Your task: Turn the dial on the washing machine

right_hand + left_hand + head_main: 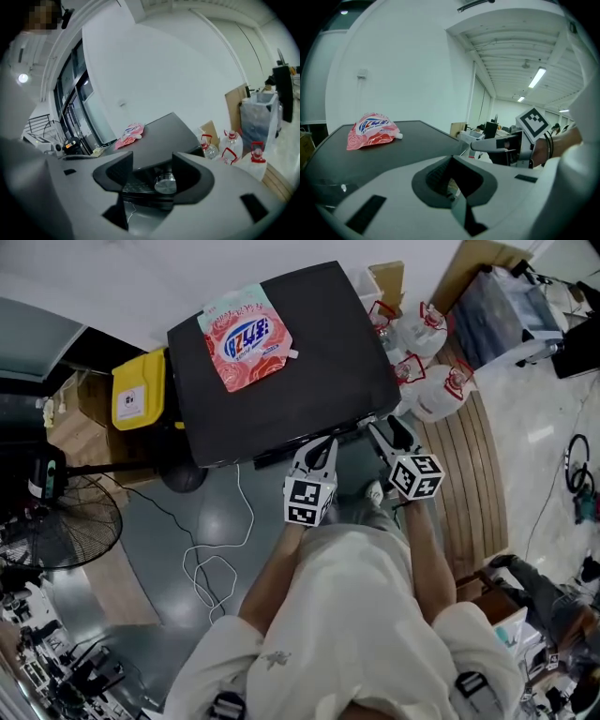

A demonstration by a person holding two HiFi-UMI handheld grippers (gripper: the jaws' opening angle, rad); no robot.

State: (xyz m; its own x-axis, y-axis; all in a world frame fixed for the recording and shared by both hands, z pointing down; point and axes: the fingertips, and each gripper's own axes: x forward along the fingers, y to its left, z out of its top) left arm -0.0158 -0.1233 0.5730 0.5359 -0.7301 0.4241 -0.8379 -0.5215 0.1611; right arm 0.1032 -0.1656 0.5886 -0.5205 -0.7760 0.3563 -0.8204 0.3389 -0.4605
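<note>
Two ribbed dark jaws of the right gripper are closing around, not yet clamping, the round metallic dial under the matte black washing machine's front edge near its right corner, with the left gripper drawn shut and empty alongside and a glossy red pouch near its far left corner.

The head view looks steeply down. Views behind the left claw and right claw look low across the washing machine. All show the pink bag.
</note>
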